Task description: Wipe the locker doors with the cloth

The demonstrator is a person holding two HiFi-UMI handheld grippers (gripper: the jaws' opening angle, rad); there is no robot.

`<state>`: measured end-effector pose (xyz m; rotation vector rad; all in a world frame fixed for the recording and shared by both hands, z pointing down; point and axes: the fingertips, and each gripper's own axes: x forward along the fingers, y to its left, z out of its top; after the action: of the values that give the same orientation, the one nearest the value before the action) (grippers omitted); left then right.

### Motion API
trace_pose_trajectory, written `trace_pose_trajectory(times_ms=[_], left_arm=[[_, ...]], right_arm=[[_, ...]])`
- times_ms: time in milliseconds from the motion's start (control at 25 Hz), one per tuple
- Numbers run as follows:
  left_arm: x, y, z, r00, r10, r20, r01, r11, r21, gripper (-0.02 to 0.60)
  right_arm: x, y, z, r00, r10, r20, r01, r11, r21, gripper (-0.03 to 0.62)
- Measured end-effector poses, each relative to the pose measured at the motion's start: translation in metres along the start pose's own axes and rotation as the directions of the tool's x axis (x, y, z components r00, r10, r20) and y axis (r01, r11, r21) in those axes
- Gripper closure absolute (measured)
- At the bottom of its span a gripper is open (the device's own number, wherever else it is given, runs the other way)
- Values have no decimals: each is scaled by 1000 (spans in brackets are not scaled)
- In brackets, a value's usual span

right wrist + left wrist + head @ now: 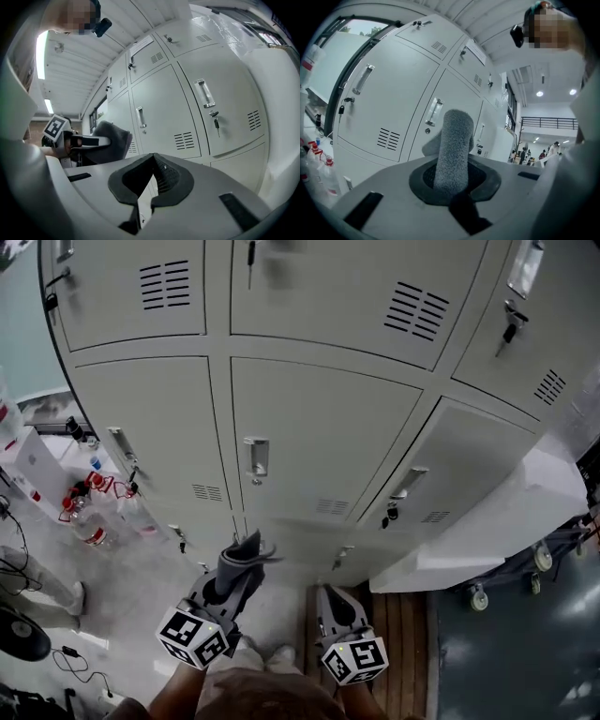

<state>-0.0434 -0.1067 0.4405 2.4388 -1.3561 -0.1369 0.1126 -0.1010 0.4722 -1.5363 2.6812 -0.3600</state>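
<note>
Left gripper low before lockers, jaws clamped on grey cloth. Cloth sticks out toward lower locker doors; can't tell if touching. Right gripper just beside, jaws together, nothing between.

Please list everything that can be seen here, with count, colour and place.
locker doors: at least six, pale grey, filling the front, each with handle and vent
cloth: one, dark grey, held up before the lower doors
bottles: several, clear with red caps, on the floor at the left
wheeled unit: one, white, right of the lockers
left gripper: one, grey, fingers shut on the cloth
right gripper: one, grey, fingers together, empty
</note>
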Motion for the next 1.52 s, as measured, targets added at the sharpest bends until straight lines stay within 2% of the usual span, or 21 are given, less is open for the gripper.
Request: trace_pose_trajectory(times_ms=[120, 360, 520, 640, 800, 1000, 1200, 1520], left_arm=[[-5, 9, 2, 1000, 17, -12, -17, 1000, 11, 541], [-6, 16, 16, 1000, 9, -3, -9, 998, 69, 541], [-2, 22, 28, 1000, 8, 9, -8, 997, 83, 541], [6, 22, 50, 999, -10, 46, 3, 991, 132, 541], [19, 16, 96, 993, -60, 103, 35, 973, 229, 541], [37, 3, 165, 976, -127, 176, 58, 933, 354, 541], [50, -17, 228, 956, -182, 230, 45, 865, 500, 541], [57, -35, 289, 936, -196, 291, -34, 775, 631, 540]], right_arm=[[8, 7, -2, 1000, 24, -8, -24, 1000, 3, 595], [22, 12, -2, 999, 38, -17, -38, 999, 4, 595], [28, 17, -6, 999, 48, -26, -48, 999, 7, 595], [32, 21, -7, 998, 50, -27, -49, 999, 11, 595], [36, 25, -3, 999, 51, -20, -51, 999, -1, 595], [36, 23, -2, 999, 34, -23, -34, 999, -6, 595], [37, 26, -3, 999, 31, -26, -31, 1000, -2, 595], [42, 31, 1, 999, 32, -11, -33, 999, -6, 595]])
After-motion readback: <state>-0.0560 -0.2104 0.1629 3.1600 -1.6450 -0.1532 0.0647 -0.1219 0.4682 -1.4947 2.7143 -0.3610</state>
